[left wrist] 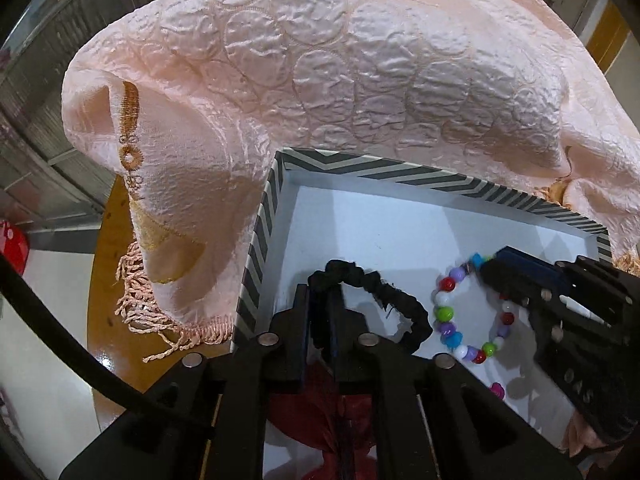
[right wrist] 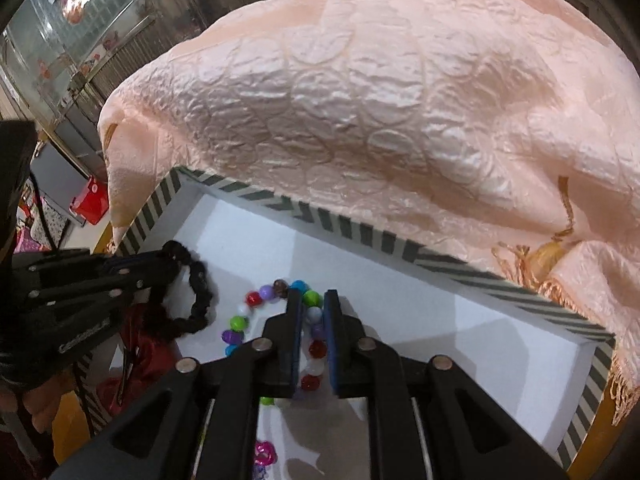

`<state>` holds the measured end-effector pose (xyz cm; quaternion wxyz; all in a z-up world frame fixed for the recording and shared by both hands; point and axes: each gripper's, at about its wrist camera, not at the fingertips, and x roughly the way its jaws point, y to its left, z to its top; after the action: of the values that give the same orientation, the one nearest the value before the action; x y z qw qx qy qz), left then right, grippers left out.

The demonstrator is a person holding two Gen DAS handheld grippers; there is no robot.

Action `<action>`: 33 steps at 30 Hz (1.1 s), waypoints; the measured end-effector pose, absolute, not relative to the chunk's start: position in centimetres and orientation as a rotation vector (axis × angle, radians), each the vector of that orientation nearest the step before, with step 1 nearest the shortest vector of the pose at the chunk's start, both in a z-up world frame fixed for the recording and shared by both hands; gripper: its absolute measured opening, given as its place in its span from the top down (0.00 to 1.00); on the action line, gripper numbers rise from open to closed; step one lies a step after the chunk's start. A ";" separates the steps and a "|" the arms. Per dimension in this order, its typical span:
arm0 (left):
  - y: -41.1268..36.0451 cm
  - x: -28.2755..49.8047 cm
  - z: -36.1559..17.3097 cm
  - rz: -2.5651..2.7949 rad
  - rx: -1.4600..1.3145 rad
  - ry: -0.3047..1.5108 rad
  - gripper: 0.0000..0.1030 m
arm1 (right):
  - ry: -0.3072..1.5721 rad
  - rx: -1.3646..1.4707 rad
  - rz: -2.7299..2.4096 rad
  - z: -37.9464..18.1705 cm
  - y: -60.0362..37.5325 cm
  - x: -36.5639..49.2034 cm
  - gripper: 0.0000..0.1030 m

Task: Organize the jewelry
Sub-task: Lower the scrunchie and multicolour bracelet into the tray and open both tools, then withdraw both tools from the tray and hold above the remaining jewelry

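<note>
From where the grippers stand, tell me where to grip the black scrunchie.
Take the black scrunchie on its open far arc, from above, one of the fingers inside the loop and one outside. It lies flat on the box floor, so only a thin band offers itself.

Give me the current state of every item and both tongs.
Left tongs: around the black scrunchie, barely parted.
Right tongs: slightly open, straddling the bead bracelet.
Black scrunchie: lying in the box.
Bead bracelet: on the box floor.
Striped box: lidless.
Pink cloth: heaped behind the box.
</note>
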<state>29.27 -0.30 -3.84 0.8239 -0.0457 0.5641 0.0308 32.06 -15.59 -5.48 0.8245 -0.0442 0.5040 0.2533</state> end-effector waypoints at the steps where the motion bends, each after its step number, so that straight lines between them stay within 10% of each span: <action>1: -0.3 29.2 -3.8 0.067 -0.090 1.200 0.86 | 1.072 -0.095 0.538 -5.4 -15.6 31.8 0.69; 6: -0.5 28.2 -2.9 0.064 -0.087 1.194 0.74 | 1.046 -0.067 0.533 -3.8 -16.9 30.1 0.62; 33: -1.4 11.1 3.6 0.199 -0.043 1.010 0.73 | 0.996 -0.046 0.487 2.6 -20.0 14.5 0.44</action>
<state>11.14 -1.40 3.62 0.8701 -0.0207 0.4831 0.0950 14.48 -19.99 2.60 0.8500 -0.0219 0.4729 0.2310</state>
